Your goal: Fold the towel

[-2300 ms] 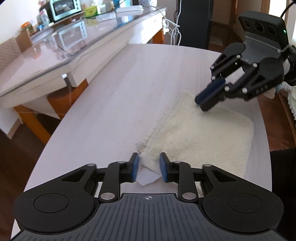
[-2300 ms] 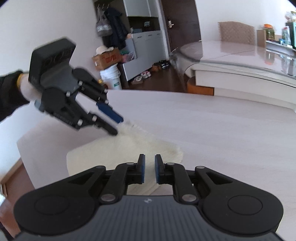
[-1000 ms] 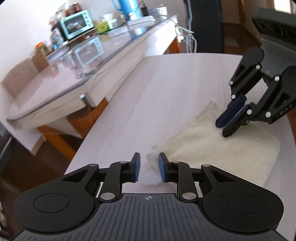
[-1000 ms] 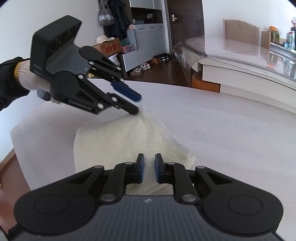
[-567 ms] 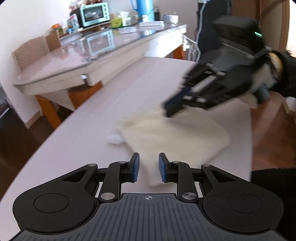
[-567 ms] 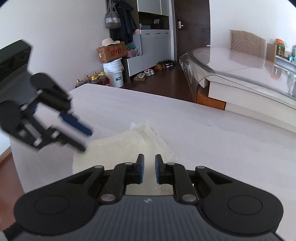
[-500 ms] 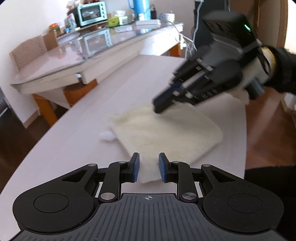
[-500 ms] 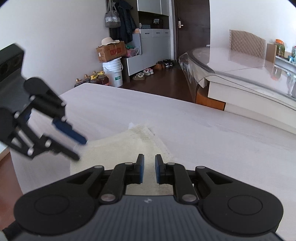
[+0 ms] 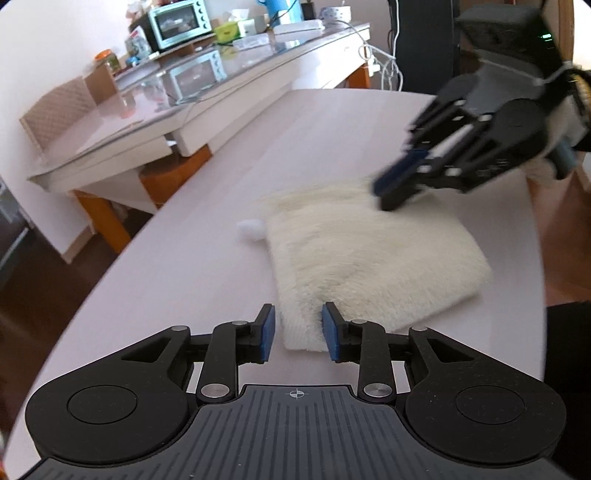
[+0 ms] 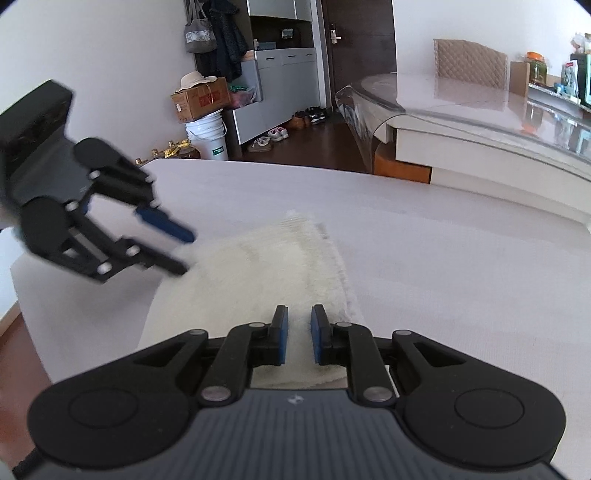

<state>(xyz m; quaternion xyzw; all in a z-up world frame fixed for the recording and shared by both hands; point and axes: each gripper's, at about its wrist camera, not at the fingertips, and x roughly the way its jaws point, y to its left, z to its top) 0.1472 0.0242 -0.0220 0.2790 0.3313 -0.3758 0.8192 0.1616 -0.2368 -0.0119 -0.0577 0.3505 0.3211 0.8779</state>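
Note:
A cream fluffy towel (image 9: pixel 369 258) lies folded flat on the pale table (image 9: pixel 221 221); it also shows in the right wrist view (image 10: pixel 266 273). My left gripper (image 9: pixel 297 332) is open, its jaws either side of the towel's near corner. In the right wrist view the left gripper (image 10: pixel 177 247) hovers at the towel's left edge. My right gripper (image 10: pixel 297 334) is slightly open over the towel's near edge, holding nothing. In the left wrist view the right gripper (image 9: pixel 391 188) is at the towel's far edge.
A small white label (image 9: pixel 249 226) sticks out at the towel's left side. A glass-topped side table (image 9: pixel 166 99) with a toaster oven (image 9: pixel 179 23) stands to the left. The table edge (image 9: pixel 110 273) curves close on the left. A bucket (image 10: pixel 207 136) and boxes stand by the far wall.
The towel has been turned and shifted on the table. My left gripper now stands at another corner of it, and the right gripper has moved to the far edge.

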